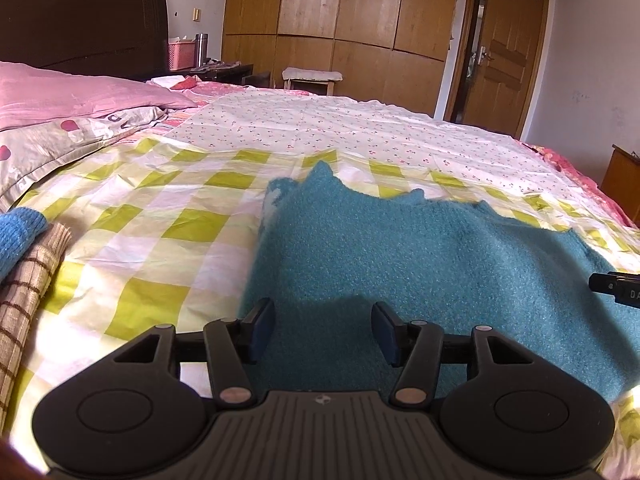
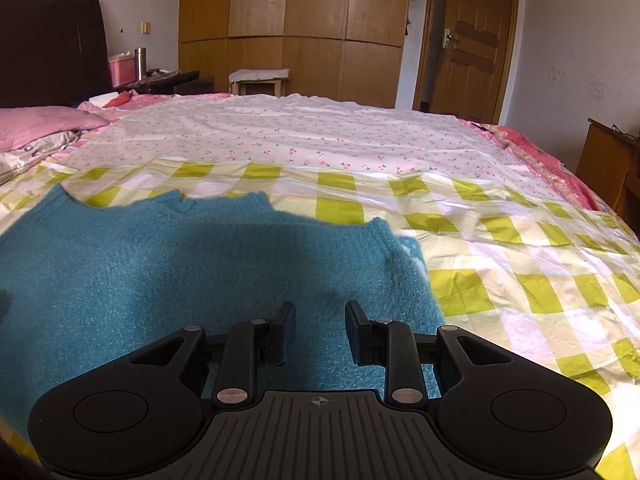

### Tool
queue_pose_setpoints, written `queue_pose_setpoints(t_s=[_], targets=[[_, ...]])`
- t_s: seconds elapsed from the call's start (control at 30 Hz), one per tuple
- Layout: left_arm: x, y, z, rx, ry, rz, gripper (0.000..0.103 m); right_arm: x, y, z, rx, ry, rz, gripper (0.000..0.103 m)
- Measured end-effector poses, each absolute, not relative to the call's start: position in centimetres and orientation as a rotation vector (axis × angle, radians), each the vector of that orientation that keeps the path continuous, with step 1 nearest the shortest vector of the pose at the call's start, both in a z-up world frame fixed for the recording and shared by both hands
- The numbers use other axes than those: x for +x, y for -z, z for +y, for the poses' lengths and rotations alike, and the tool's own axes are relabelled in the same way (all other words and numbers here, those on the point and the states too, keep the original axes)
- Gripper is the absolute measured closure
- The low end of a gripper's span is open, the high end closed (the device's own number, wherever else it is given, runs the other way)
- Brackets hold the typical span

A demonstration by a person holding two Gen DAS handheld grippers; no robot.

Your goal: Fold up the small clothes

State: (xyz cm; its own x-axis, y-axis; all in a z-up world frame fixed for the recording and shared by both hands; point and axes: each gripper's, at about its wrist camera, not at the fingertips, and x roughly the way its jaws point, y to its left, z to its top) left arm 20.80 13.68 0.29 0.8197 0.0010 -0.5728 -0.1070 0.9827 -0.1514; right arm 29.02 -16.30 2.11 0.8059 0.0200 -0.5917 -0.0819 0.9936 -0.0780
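Note:
A fuzzy teal knitted sweater (image 1: 400, 264) lies spread flat on the yellow-and-white checked bed cover (image 1: 160, 240). My left gripper (image 1: 322, 320) hovers low over its near left part, jaws open with only the flat knit showing beneath them. My right gripper (image 2: 320, 316) stands open above the sweater's (image 2: 180, 272) near right part, close to its right edge. Neither pair of pads pinches the cloth. In the left wrist view a black fingertip (image 1: 612, 286) of the right gripper pokes in at the right edge.
A blue knit item (image 1: 20, 236) and a brown checked cloth (image 1: 24, 300) lie stacked at the bed's left edge. Pink pillows (image 1: 60, 96) sit by the dark headboard (image 1: 80, 20). A flowered sheet (image 2: 300, 136) covers the far half. Wardrobe (image 2: 300, 20), stool (image 2: 260, 80) and door (image 2: 472, 40) stand beyond.

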Motion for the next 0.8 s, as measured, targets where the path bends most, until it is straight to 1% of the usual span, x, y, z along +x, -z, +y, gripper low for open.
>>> queue_pose_setpoints(t_s=[0.1,0.17,0.23,0.53,0.8], targets=[[20.6,-0.3,13.8,-0.18,-0.053,0.609,0.044,29.0,-1.8,-16.1,-0.107,-0.045,0.641,0.075],[20.5,-0.3,13.9,-0.182,-0.051,0.61,0.044,29.1,-1.5,-16.2,-0.107,-0.032,0.643,0.07],[20.4,-0.2,14.1,-0.186,-0.049,0.61,0.044,29.2,-1.3,-16.4,-0.096,-0.028,0.646,0.069],[19.9,-0.2,15.2,-0.206,-0.096,0.601,0.044,28.9,-2.3,-15.9,-0.047,-0.044,0.635,0.069],[20.3,0.6,17.4,-0.304,-0.112,0.65,0.044,29.0,-3.6,-9.7,-0.046,-0.238,0.626,0.069]])
